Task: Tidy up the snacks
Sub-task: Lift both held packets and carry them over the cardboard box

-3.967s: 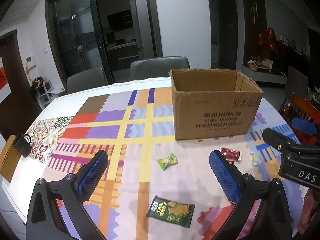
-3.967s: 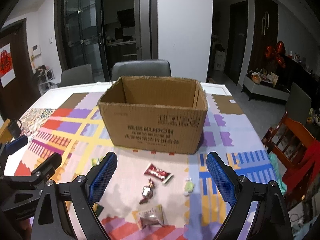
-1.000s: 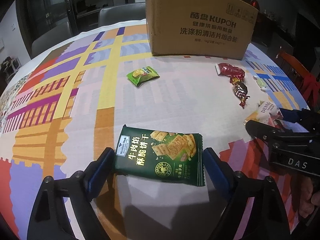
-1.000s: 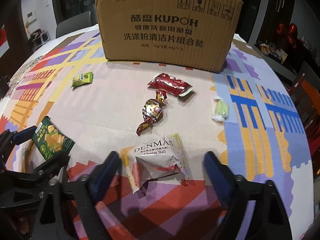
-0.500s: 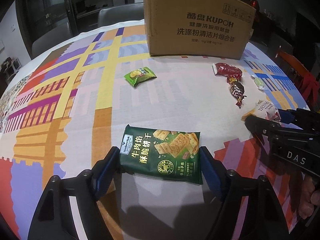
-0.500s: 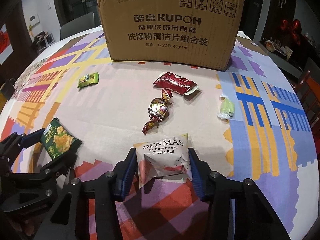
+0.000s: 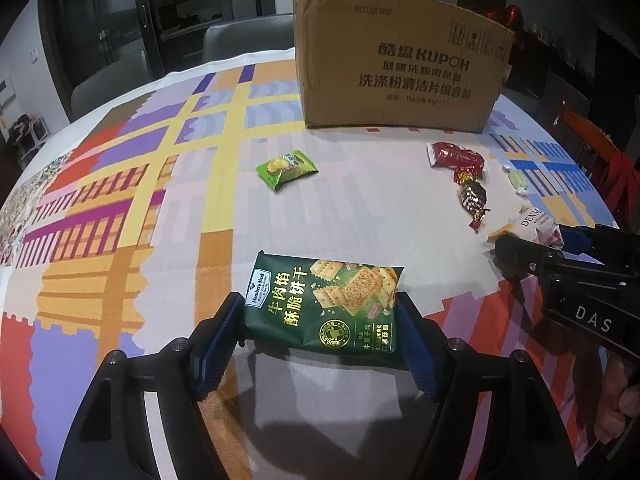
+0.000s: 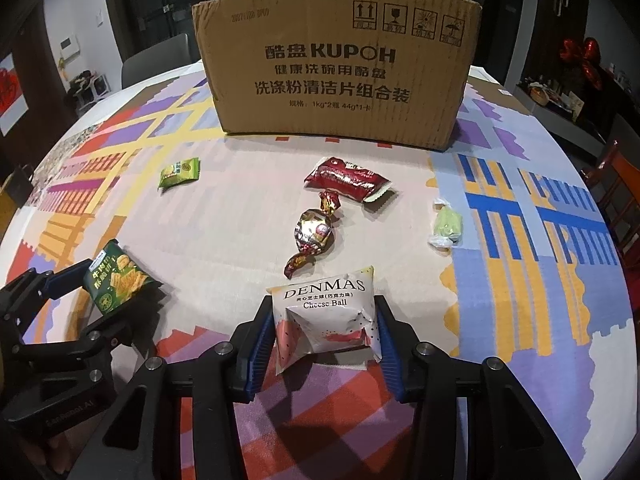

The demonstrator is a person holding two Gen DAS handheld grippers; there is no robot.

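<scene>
Grasping is the step in hand. At lower centre of the left wrist view, the left gripper (image 7: 320, 330) is clamped on the green cracker packet (image 7: 326, 304); at lower centre of the right wrist view, the right gripper (image 8: 324, 328) is clamped on the white Cheese Ball bag (image 8: 326, 312). Both packets appear to rest on the patterned tablecloth (image 8: 224, 232). A lift and carry over the cardboard box (image 8: 336, 76), upper centre, is judged to be required next. A red wrapper (image 8: 346, 179), foil candy (image 8: 312, 234), pale green candy (image 8: 446, 226) and green sachet (image 8: 179, 172) lie between; the near box wall must be cleared.
</scene>
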